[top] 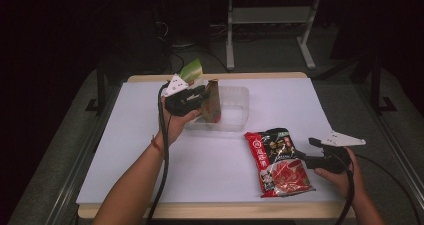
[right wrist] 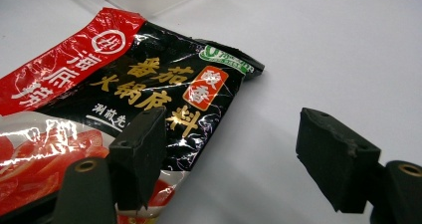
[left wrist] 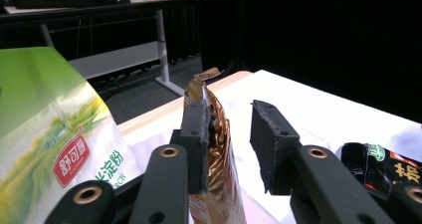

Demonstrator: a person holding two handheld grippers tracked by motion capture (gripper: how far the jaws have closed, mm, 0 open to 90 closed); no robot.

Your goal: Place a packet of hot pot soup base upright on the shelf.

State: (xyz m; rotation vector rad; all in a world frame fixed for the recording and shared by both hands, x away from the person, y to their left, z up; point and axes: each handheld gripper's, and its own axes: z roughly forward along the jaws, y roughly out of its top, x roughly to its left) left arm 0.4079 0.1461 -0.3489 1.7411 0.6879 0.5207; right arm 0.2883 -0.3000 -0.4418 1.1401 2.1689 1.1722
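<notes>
Overhead, a white-covered table [top: 150,175] with a pale wooden rim stands in a dark room, and a person's forearms come in from its near edge. Toward the far left of the table, the left gripper [top: 200,96] is held up over a clear plastic tray [top: 239,101] that sits near the far edge. A brown and gold foil pouch [top: 212,102] stands upright between its black jaws; in the left gripper view the pouch [left wrist: 219,154] leans against the left pad while the right pad stands clear of it, so the jaws are apart and not pinching. Behind that gripper, a green and white paper packet [top: 192,70] with a red label stands near the far edge.

Further right, a flat red and black glossy sauce packet [top: 278,161] lies on the table near its near edge. Just beside its right side hovers the right gripper [top: 311,150], low over the table. In the right gripper view its jaws stand apart, the left pad over the packet's [right wrist: 149,94] edge, the right pad over bare white surface, gripping nothing.
</notes>
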